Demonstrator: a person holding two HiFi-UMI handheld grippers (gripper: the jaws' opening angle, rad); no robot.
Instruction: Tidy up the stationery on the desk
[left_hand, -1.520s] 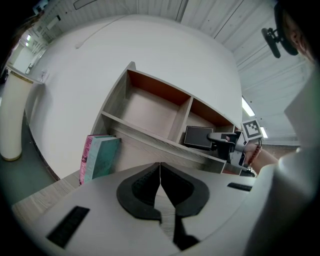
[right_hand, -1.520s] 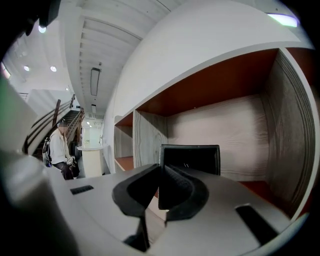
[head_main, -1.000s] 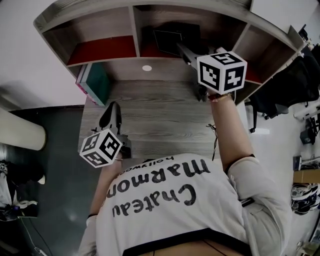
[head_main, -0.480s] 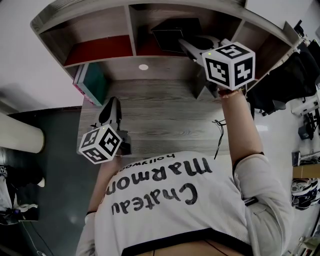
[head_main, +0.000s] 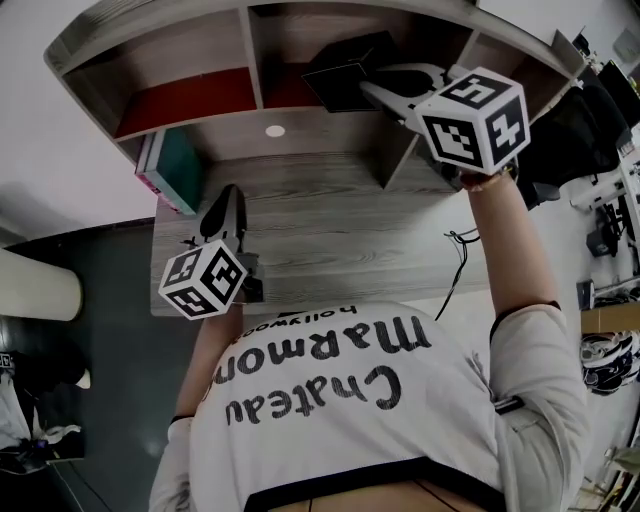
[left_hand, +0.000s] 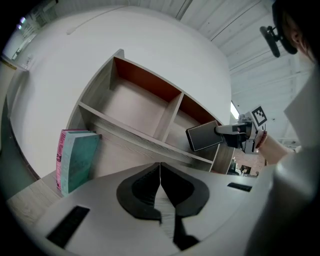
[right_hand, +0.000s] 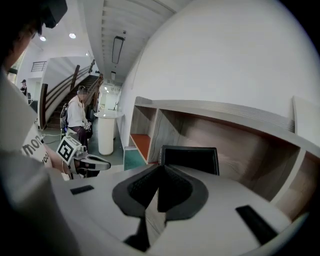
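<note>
Wood-grain desk (head_main: 330, 230) below a shelf unit (head_main: 255, 45): right gripper (head_main: 368, 88), jaws pinching a flat black item (head_main: 338, 72), perhaps a notebook, apparently the last loose piece, holds it unreleased at the shelf unit's middle bay, while left gripper (head_main: 231, 192), jaws pressed together, empty, hovers below.

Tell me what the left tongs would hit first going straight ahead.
Likely the shelf's lower board, dead ahead of the left tongs; the book stands off to the left. Depth is unclear.
</note>
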